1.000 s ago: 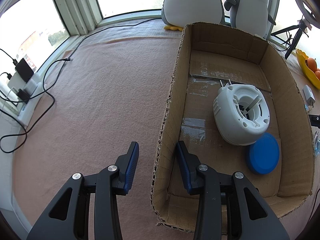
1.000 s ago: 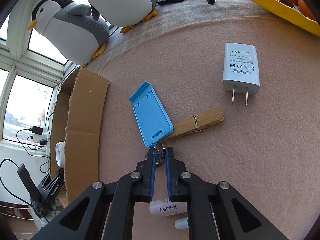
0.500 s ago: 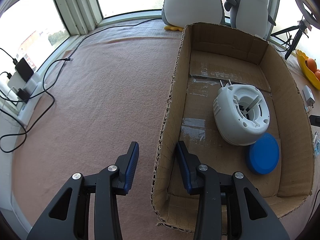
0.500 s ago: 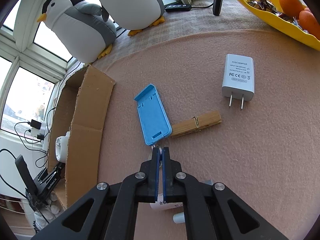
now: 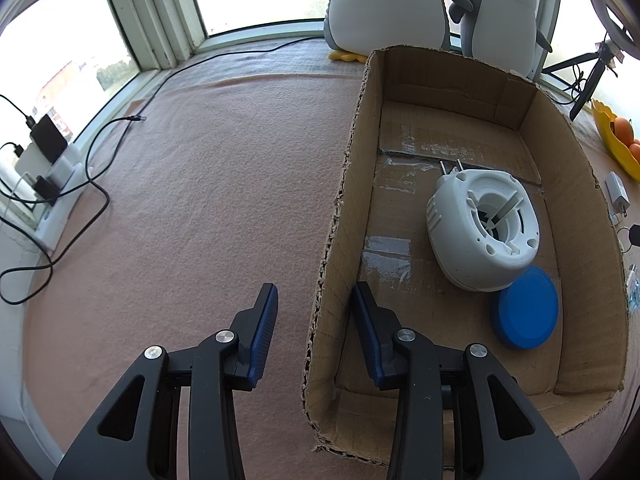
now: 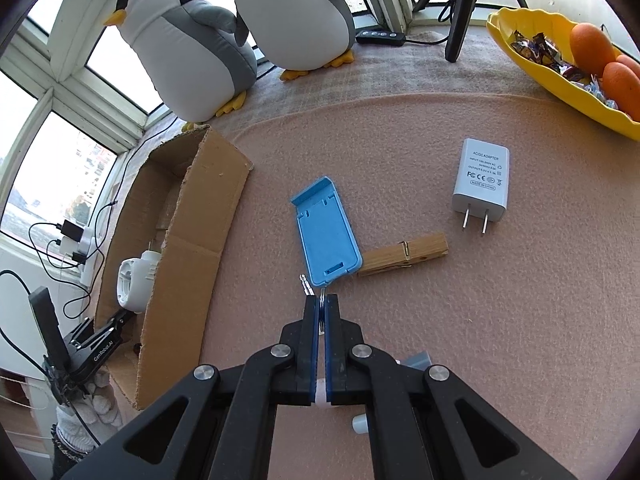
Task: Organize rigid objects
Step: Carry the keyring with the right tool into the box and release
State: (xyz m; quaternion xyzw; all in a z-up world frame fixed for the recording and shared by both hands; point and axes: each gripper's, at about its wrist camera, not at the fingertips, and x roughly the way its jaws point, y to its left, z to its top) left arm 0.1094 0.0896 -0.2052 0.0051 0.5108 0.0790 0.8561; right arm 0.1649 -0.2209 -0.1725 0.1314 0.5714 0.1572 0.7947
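My right gripper [image 6: 321, 300] is shut on a small metal key [image 6: 306, 286], lifted just off the pink felt near the foot of a blue phone stand [image 6: 326, 236]. A wooden clothespin [image 6: 404, 254] and a white plug adapter [image 6: 482, 180] lie to the right of the stand. The cardboard box [image 6: 192, 216] stands to the left. My left gripper [image 5: 316, 290] straddles the box's near left wall [image 5: 340, 200], jaws apart, one finger outside and one inside. In the box lie a white round plug-in device [image 5: 484, 228] and a blue disc [image 5: 524, 312].
Two plush penguins [image 6: 248, 36] stand behind the box by the window. A yellow dish [image 6: 560, 80] with oranges and sweets sits at the far right, beside a tripod leg [image 6: 456, 36]. Cables and chargers [image 5: 48, 168] lie along the left sill. A small white tube [image 6: 360, 424] lies under my right gripper.
My right gripper has closed on the key and risen a little, rolling slightly, so the stand and clothespin look farther away. The left gripper and the box contents have not moved.
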